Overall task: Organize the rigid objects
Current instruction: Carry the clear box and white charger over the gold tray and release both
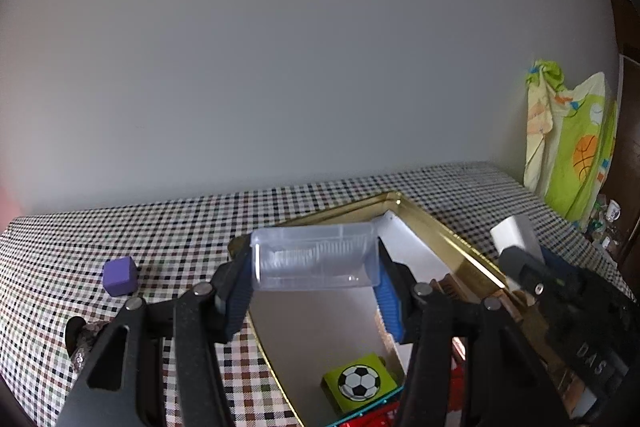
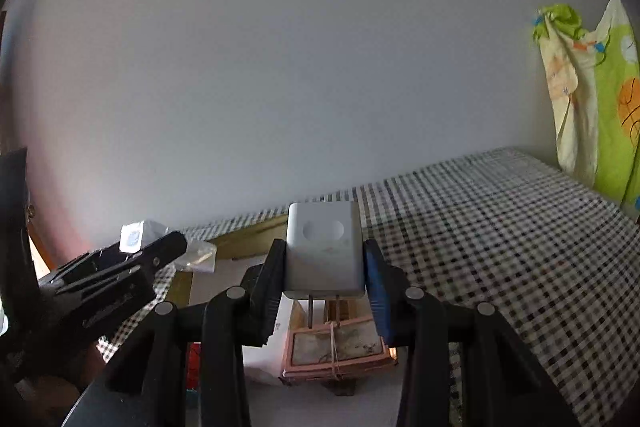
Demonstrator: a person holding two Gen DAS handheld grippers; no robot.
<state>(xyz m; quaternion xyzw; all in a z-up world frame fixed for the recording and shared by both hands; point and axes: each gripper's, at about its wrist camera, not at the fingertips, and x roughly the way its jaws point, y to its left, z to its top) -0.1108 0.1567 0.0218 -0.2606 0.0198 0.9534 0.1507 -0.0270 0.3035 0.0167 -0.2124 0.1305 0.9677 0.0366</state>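
Left gripper [image 1: 316, 281]: clamped on clear ribbed plastic box [image 1: 316, 261], long axis crosswise between the fingers, above gold tray [image 1: 448, 231] near the checked tabletop's [image 1: 180, 227] back edge. Right gripper [image 2: 324, 287]: clamped on white rounded plug adapter [image 2: 322, 251], prongs pointing down over the tray.

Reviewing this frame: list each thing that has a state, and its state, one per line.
left gripper: shut on clear plastic box, above the tray
clear plastic box: held, lifted, looks empty
right gripper: shut on white charger
white charger: held, prongs pointing down
gold tray: open, lying on the checkered cloth
soccer-ball block: resting inside the tray
purple cube: on the cloth, outside the tray
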